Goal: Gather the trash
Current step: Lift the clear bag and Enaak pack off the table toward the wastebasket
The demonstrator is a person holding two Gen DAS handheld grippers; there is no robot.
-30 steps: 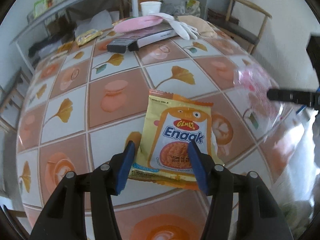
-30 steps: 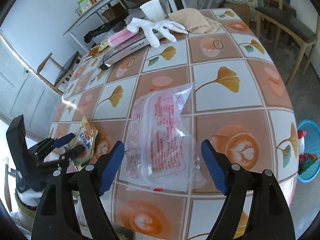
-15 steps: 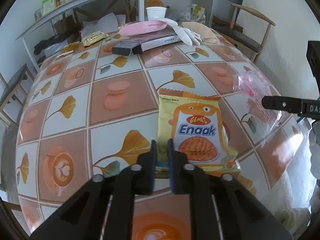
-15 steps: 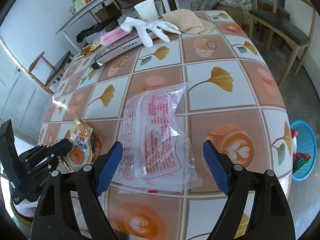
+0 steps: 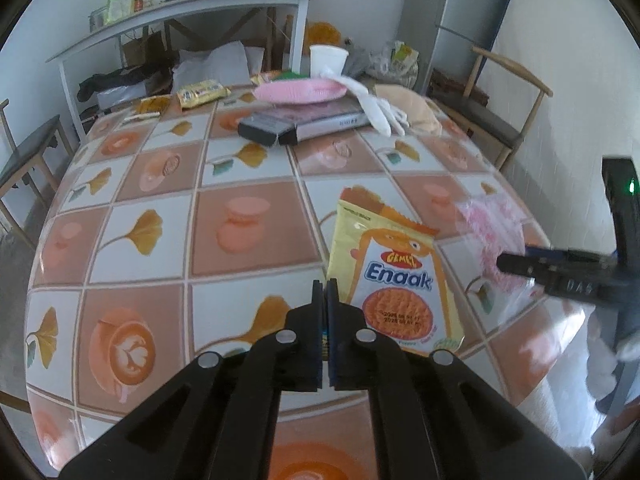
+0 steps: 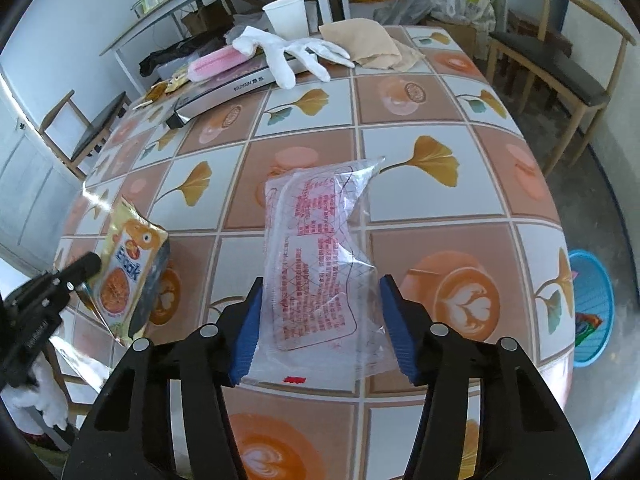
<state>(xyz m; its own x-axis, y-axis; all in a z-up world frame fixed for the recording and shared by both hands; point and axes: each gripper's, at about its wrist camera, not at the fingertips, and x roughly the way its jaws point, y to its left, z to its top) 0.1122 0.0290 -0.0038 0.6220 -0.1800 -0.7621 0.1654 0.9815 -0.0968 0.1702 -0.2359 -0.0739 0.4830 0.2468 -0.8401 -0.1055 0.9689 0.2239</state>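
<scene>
The left tool [image 5: 325, 286] pinches the Enaak snack packet [image 5: 394, 280] while the right tool [image 6: 320, 300] is closing around the clear plastic wrapper [image 6: 320, 256], which next needs lifting off the table [image 6: 440, 152].

The tablecloth [image 6: 420, 92] is a check of orange and white squares with yellow ginkgo leaves and latte cups. The snack packet [image 5: 394, 276] is yellow with blue lettering. At centre frame, the clear wrapper [image 6: 320, 256] carries red print.

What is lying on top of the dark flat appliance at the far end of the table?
On the flat appliance lie a white glove and a pink item. The surface beneath them is covered and cannot be seen.
</scene>
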